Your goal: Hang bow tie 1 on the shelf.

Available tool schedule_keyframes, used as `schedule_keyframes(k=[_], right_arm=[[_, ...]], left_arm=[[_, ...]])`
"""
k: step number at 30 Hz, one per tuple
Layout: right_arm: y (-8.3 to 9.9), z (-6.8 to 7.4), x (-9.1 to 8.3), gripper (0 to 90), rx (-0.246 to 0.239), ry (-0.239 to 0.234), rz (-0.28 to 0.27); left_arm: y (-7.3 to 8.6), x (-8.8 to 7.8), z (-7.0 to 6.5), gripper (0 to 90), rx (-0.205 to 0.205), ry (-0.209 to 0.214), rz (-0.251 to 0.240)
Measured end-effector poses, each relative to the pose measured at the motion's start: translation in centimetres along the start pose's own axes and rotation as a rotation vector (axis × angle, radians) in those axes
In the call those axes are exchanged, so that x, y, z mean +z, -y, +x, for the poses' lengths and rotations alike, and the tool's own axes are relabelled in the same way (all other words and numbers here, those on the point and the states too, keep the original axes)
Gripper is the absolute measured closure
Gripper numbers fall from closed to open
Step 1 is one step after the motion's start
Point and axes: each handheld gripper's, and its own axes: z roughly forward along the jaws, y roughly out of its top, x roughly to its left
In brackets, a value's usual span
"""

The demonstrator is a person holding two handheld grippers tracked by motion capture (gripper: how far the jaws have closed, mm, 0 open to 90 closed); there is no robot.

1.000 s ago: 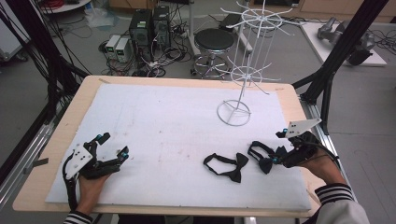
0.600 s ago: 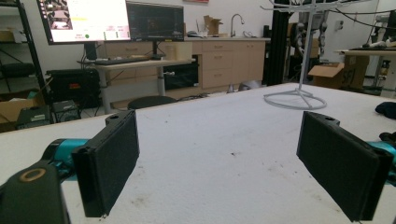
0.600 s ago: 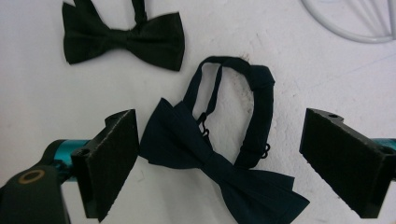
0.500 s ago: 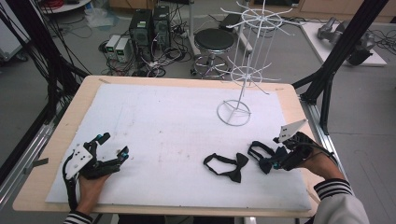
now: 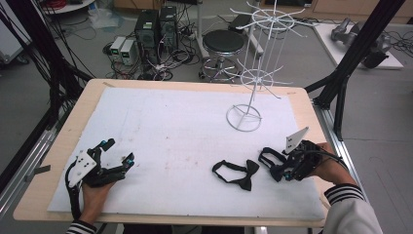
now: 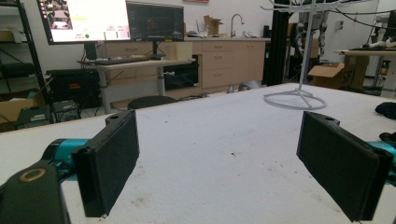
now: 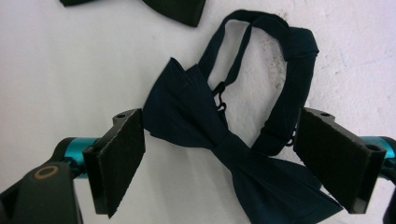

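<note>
1. Here, the dark navy fabric bow tie with its looped neck strap lies flat on the white padded table cover near the table's right edge, directly under the right gripper. It sits spread out rather than bunched, which leaves the knot and strap free to be pinched.
2. The right gripper's jaws stand wide, one pad at each side of the tie's knot, and have just been closing a little around it. The pads are not pressing on the cloth yet, so nothing is gripped. Straddling the narrow middle looks deliberate: that is the firmest part to lift by.
3. Just beside it, toward the table's centre, a second black bow tie with a strap lies apart from the first, probably waiting its turn.
4. Farther back stands the white wire display rack with radiating hooks, well apart from both ties. It is likely the place where the straps are to be hung.
5. The left gripper rests low at the table's left side with jaws spread and nothing between them, parked clear of the work.
</note>
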Motion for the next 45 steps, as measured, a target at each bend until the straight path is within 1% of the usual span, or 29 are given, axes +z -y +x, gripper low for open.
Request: schedule_keyframes(k=[4, 6, 7, 8, 13, 16, 20, 23, 28, 29, 33, 34, 36, 38, 41, 43, 45], right_arm=[[-0.1, 0.0, 0.3, 21.4, -0.027, -0.014, 0.022], [-0.1, 0.0, 0.5, 22.8, -0.044, -0.013, 0.042], [-0.1, 0.0, 0.7, 23.8, -0.055, -0.015, 0.061], [-0.1, 0.0, 0.7, 23.8, -0.055, -0.015, 0.061], [-0.2, 0.1, 1.2, 27.3, -0.092, -0.014, 0.112], [-0.4, 0.2, 1.4, 28.6, -0.115, -0.009, 0.137], [-0.4, 0.2, 1.6, 33.2, -0.152, 0.0, 0.162], [-0.4, 0.3, 1.6, 36.2, -0.158, 0.013, 0.17], [-0.4, 0.3, 1.7, 41.6, -0.184, 0.026, 0.192], [-0.4, 0.4, 1.7, 42.8, -0.174, 0.024, 0.197], [-0.5, 0.3, 1.9, 50.2, -0.182, 0.018, 0.206], [-0.5, 0.4, 1.8, 53.4, -0.173, 0.022, 0.207], [-0.5, 0.3, 1.7, 63.7, -0.189, 0.025, 0.216], [-0.5, 0.3, 1.6, 71.5, -0.186, 0.024, 0.223], [-0.4, 0.1, 1.5, 74.0, -0.164, 0.019, 0.218], [-0.5, 0.1, 1.5, 74.8, -0.166, 0.017, 0.212], [-0.5, 0.0, 1.4, 74.8, -0.149, 0.012, 0.199]], left_arm=[[0.0, 0.0, 0.0, 13.5, 0.001, 0.001, -0.001], [0.0, 0.0, 0.0, 13.5, 0.001, 0.001, 0.0], [0.0, 0.0, 0.0, 13.5, 0.0, 0.001, 0.0], [0.0, 0.0, 0.0, 13.5, 0.001, 0.001, 0.0], [0.0, 0.0, 0.0, 13.5, 0.001, -0.001, 0.001], [0.0, 0.0, 0.0, 13.5, 0.002, 0.001, 0.0], [0.0, 0.0, 0.0, 13.5, 0.002, 0.001, 0.0], [0.0, 0.0, 0.0, 13.5, 0.001, 0.001, 0.0], [0.0, 0.0, 0.0, 13.5, 0.001, 0.001, 0.0], [0.0, 0.0, 0.0, 13.5, 0.001, 0.001, -0.001], [0.0, 0.0, 0.0, 13.5, 0.001, 0.0, -0.001], [0.0, 0.0, 0.0, 13.5, 0.002, 0.001, 0.0], [0.0, 0.0, 0.0, 13.5, 0.002, 0.001, 0.0], [0.0, 0.0, 0.0, 13.5, 0.002, 0.001, -0.001], [0.0, 0.0, 0.0, 13.5, 0.001, 0.0, -0.002], [0.0, 0.0, 0.0, 13.5, 0.0, 0.0, -0.001], [0.0, 0.0, 0.0, 13.5, 0.0, 0.0, -0.001]])
